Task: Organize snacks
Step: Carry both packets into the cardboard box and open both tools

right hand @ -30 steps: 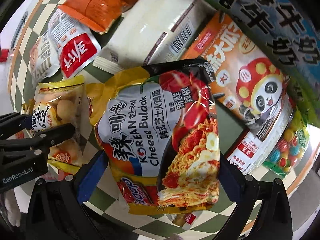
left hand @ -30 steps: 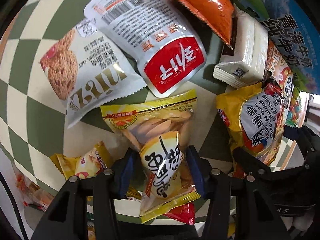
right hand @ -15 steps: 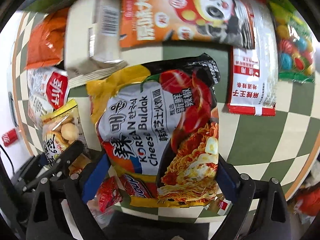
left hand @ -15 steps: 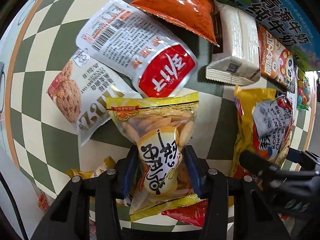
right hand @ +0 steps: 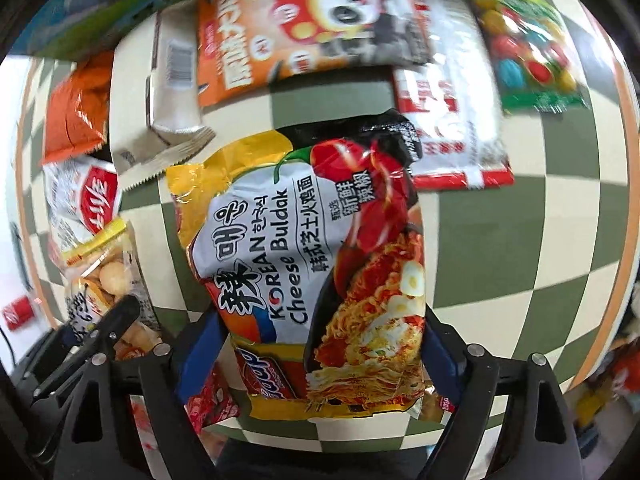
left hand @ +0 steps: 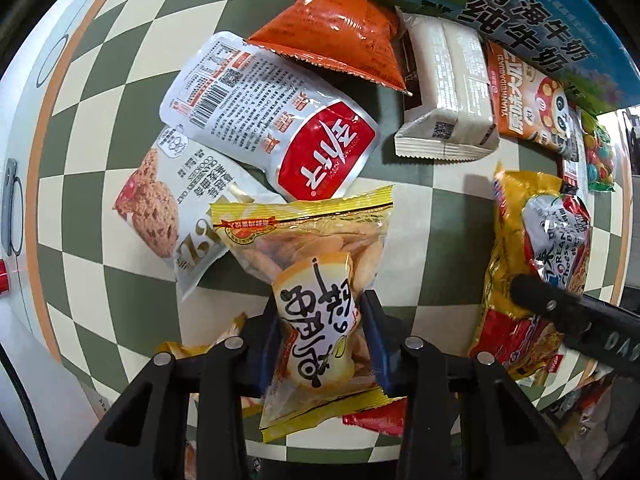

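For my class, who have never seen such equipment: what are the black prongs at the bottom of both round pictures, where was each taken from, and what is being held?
No robot here: a person carries a two-finger hand-held gripper in each hand, with a fisheye camera looking along its fingers. In the left view, the left hand-held gripper is closing on a yellow biscuit bag. In the right view, the right hand-held gripper is closing around a Korean cheese noodle packet. Other snacks lie on the checkered cloth: an orange packet, a beige pack.

Biscuit bag (left hand: 316, 300) sits near, overlapping the cookie pack (left hand: 176, 216) on its left; noodle packet (left hand: 536, 264) off right, milk carton (left hand: 520, 12) along the counter's (left hand: 404, 208) far edge.
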A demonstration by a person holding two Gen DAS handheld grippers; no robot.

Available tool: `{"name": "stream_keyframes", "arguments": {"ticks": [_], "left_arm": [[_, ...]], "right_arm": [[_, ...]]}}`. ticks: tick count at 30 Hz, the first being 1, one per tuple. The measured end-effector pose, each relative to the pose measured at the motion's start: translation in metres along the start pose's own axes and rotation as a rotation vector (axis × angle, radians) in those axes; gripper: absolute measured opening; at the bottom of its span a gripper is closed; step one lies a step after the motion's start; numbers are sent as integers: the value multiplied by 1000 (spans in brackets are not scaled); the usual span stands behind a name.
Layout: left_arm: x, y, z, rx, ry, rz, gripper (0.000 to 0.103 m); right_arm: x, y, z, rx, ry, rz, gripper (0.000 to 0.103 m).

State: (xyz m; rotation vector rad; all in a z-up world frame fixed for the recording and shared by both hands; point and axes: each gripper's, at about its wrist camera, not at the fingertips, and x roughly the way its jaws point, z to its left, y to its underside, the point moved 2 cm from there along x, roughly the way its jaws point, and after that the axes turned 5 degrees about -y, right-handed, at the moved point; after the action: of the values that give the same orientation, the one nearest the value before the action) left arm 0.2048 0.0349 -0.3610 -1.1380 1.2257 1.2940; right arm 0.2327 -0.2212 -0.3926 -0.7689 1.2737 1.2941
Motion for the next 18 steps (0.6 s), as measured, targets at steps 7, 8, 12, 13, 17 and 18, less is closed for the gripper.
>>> {"name": "stream_keyframes", "arguments": {"ticks": [7, 8, 12, 13, 17, 18], "left_arm": [[-53, 15, -10, -5, -1, -68, 34], [-61, 16, -10, -9, 9, -76, 34], [-116, 13, -22, 12, 37, -151, 34], [-129, 11, -24, 21, 36, -174, 34], [-192, -16, -33, 36, 85, -262, 34], [-211, -30, -39, 43, 104, -287, 34]], "right_arm": [[-44, 16, -48, 28, -105, -33, 83], [-50, 17, -50, 27, -125, -32, 83], [-92, 22, -69, 12, -213, -41, 82], [-105, 22, -72, 1, -233, -50, 82], [-159, 19, -97, -38, -298, -102, 82], [-180, 16, -103, -49, -311, -123, 82]]}}
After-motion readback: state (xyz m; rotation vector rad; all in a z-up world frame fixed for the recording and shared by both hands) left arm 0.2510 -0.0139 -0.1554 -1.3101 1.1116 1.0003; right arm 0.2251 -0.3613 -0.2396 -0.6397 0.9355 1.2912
